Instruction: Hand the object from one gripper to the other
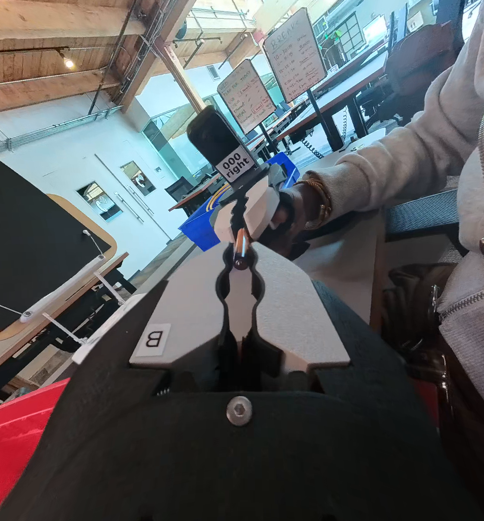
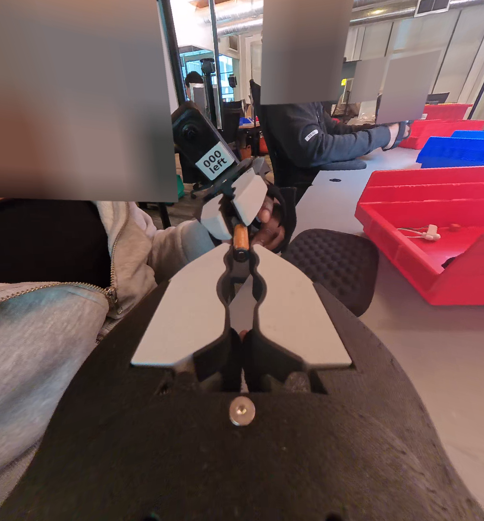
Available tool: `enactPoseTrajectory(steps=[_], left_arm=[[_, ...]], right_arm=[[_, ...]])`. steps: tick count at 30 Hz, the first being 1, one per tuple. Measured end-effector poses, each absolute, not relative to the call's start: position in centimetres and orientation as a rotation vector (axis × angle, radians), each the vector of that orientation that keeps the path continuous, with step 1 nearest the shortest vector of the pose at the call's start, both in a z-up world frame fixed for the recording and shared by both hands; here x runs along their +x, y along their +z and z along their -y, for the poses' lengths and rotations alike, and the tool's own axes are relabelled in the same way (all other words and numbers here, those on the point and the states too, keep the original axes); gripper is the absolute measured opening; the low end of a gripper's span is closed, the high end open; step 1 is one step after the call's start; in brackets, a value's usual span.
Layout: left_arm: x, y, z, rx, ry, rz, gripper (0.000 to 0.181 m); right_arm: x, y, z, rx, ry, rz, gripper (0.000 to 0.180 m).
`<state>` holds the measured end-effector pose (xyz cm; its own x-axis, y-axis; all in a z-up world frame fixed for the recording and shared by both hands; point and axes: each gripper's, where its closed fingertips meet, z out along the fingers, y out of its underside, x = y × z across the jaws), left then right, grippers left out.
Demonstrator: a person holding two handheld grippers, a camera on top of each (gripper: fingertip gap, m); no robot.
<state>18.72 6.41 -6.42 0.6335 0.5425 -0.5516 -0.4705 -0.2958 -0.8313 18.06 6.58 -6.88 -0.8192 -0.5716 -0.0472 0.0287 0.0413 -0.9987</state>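
Note:
The object is a small orange-brown cylinder with a dark end cap [image 1: 241, 248]. My left gripper [image 1: 240, 249] is shut on its near end, with the grey fingertips touching both sides. My right gripper [image 1: 239, 227] faces it tip to tip and grips the far end. In the right wrist view the right gripper [image 2: 241, 249] is shut on the cylinder's black end [image 2: 241, 239]. The left gripper [image 2: 235, 222] holds the other end just beyond. The cylinder bridges both grippers in the air above the grey table [image 2: 432, 366].
A red bin [image 2: 404, 253] with a small white plug and wire [image 2: 430, 235] stands at the right, with blue bins [image 2: 461, 152] behind. A blue bin [image 1: 198, 231] sits behind the right gripper. A black chair seat [image 2: 334, 262] and the holder's grey hoodie [image 2: 37, 338] are close. My left and right fingertips are right by each other.

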Motion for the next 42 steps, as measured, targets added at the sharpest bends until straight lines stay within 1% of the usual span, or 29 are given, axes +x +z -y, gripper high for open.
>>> enactPoseTrajectory(steps=[5, 6, 7, 11, 14, 19, 20, 21, 22, 25, 28, 31, 34, 39, 40, 41, 42], left_arm=[[18.8, -6.4, -6.4, -1.576, 0.918, 0.105, 0.006], [18.8, -6.3, -6.4, -1.565, 0.931, 0.1, 0.011], [18.8, -6.2, -6.4, -1.559, 0.945, 0.096, 0.023], [18.8, -6.7, -6.4, -1.599, 0.953, 0.088, 0.028], [18.7, -6.7, -6.5, -1.607, 0.955, 0.091, 0.01], [18.6, -6.3, -6.5, -1.585, 0.835, 0.195, 0.01], [18.5, -6.1, -6.5, -1.558, 0.768, 0.245, 0.01], [18.4, -5.9, -6.4, -1.529, 0.688, 0.306, 0.01], [18.3, -5.8, -6.4, -1.5, 0.599, 0.358, 0.01], [18.7, -5.6, -6.5, -1.426, 0.373, 0.428, 0.01], [18.8, -5.6, -6.4, -1.393, 0.276, 0.447, 0.01], [18.8, -6.3, -6.5, -1.431, 0.262, 0.462, 0.01], [18.9, -6.3, -6.7, -1.437, 0.259, 0.453, 0.01], [19.0, -6.1, -6.8, -1.443, 0.352, 0.388, 0.01], [18.9, -6.1, -6.8, -1.455, 0.424, 0.359, 0.016], [18.7, -6.2, -6.7, -1.479, 0.519, 0.33, 0.025], [18.4, -6.3, -6.6, -1.511, 0.634, 0.294, 0.029]], right_arm=[[18.1, -6.9, -6.6, -0.545, -1.824, -1.896, 0.01], [18.1, -6.9, -6.6, -0.548, -1.822, -1.892, 0.01], [18.2, -6.8, -6.7, -0.55, -1.822, -1.887, 0.01], [18.2, -6.5, -6.8, -0.542, -1.823, -1.861, 0.01], [18.3, -6.5, -6.8, -0.539, -1.815, -1.854, 0.011], [18.1, -6.2, -6.9, -0.551, -1.86, -1.847, 0.01], [18.1, -5.9, -6.9, -0.576, -1.911, -1.843, 0.013], [17.9, -5.6, -6.9, -0.61, -1.98, -1.847, 0.022], [17.7, -5.3, -7.0, -0.652, -2.055, -1.86, 0.026], [17.7, -4.9, -7.4, -0.818, -2.204, -1.916, 0.024], [18.0, -5.2, -7.4, -0.887, -2.224, -1.951, 0.022], [18.3, -5.4, -7.4, -0.913, -2.216, -1.944, 0.02], [18.5, -5.6, -7.3, -0.941, -2.208, -1.961, 0.011], [18.5, -5.5, -7.4, -0.876, -2.145, -1.938, 0.011], [18.5, -5.5, -7.3, -0.841, -2.133, -1.928, 0.01], [18.3, -5.4, -7.3, -0.793, -2.113, -1.916, 0.01], [18.3, -5.4, -7.3, -0.736, -2.072, -1.893, 0.01]])
